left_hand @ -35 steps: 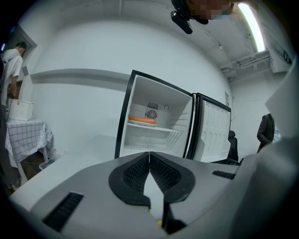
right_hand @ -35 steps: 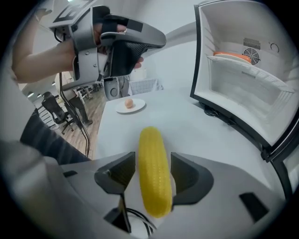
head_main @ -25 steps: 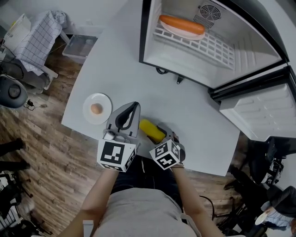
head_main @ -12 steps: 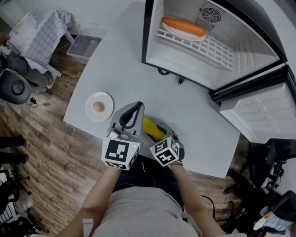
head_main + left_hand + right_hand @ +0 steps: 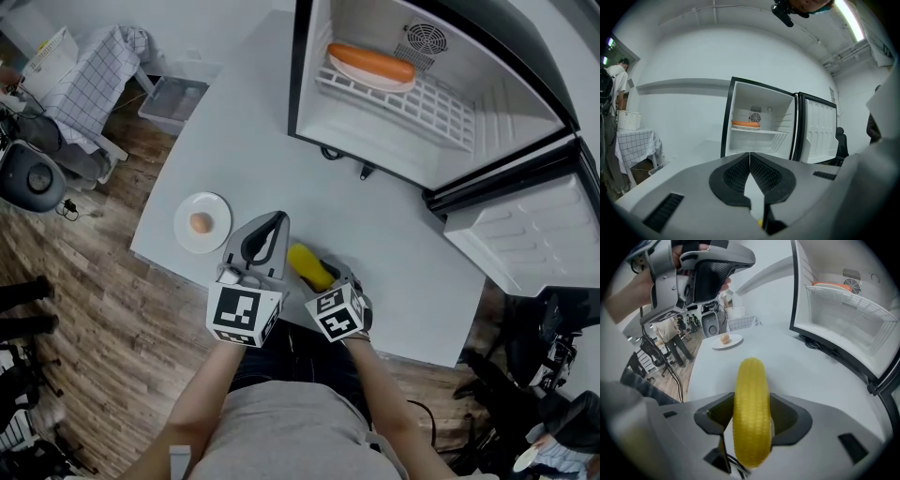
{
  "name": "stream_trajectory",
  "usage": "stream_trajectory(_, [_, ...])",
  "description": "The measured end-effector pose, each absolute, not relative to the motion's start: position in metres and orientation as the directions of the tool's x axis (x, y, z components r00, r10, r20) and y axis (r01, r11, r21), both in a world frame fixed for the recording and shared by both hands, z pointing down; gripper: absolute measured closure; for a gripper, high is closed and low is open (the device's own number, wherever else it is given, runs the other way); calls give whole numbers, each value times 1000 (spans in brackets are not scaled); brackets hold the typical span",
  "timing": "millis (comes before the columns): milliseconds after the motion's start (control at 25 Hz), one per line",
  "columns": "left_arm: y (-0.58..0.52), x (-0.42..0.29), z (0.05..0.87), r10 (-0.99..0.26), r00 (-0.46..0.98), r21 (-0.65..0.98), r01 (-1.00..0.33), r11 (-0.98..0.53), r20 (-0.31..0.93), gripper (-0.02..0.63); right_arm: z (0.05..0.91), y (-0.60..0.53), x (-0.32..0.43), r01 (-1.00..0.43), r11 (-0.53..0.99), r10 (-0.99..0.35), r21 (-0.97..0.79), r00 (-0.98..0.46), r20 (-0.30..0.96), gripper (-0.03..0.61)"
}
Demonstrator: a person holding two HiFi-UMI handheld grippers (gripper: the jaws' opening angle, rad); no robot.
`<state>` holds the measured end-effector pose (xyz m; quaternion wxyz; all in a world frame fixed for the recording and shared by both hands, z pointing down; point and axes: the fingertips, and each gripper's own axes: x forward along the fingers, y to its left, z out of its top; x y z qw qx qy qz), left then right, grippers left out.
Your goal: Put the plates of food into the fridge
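A small white plate (image 5: 202, 223) with a round orange-brown food item sits near the table's left edge; the right gripper view shows this plate (image 5: 726, 340) too. Inside the open fridge (image 5: 422, 94), a plate with a long orange food (image 5: 370, 62) lies on the white shelf, and that food (image 5: 745, 124) appears in the left gripper view as well. My left gripper (image 5: 276, 221) is shut and empty, hovering above the table and pointing toward the fridge (image 5: 761, 126). My right gripper (image 5: 751, 405) is shut on a yellow corn cob (image 5: 750, 413), near the table's front edge (image 5: 309, 266).
The fridge door (image 5: 525, 234) stands swung open at the right. The grey-white table (image 5: 394, 225) stretches between the grippers and the fridge. A clear bin (image 5: 173, 98) and a checked cloth on a rack (image 5: 89, 75) stand on the wooden floor at the left.
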<state>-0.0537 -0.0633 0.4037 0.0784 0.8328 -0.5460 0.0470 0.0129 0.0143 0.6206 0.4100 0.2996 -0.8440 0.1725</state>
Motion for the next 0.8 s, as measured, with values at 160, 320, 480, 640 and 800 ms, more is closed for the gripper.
stream_trajectory(160, [-67,-54,402,-902,400,76,-917,-393,160,604,613,8,19,-690,719,-389,-80,-495,777,344])
stream_trajectory(320, [-72,-50,398,-899,409,76,-912,-402,154,604,593,-8,29,-723,685,-437,-85,-501,747,344])
stream_trajectory(480, [-77,-46,393,-893,427,75,-904,-420,142,604,561,-34,45,-767,636,-505,-82,-494,707,344])
stream_trajectory(640, [-82,-40,388,-885,445,67,-895,-440,135,605,522,-63,66,-809,582,-574,-82,-479,664,344])
stream_trajectory(800, [-88,-36,384,-877,463,64,-886,-459,128,604,487,-90,86,-840,539,-636,-61,-453,625,344])
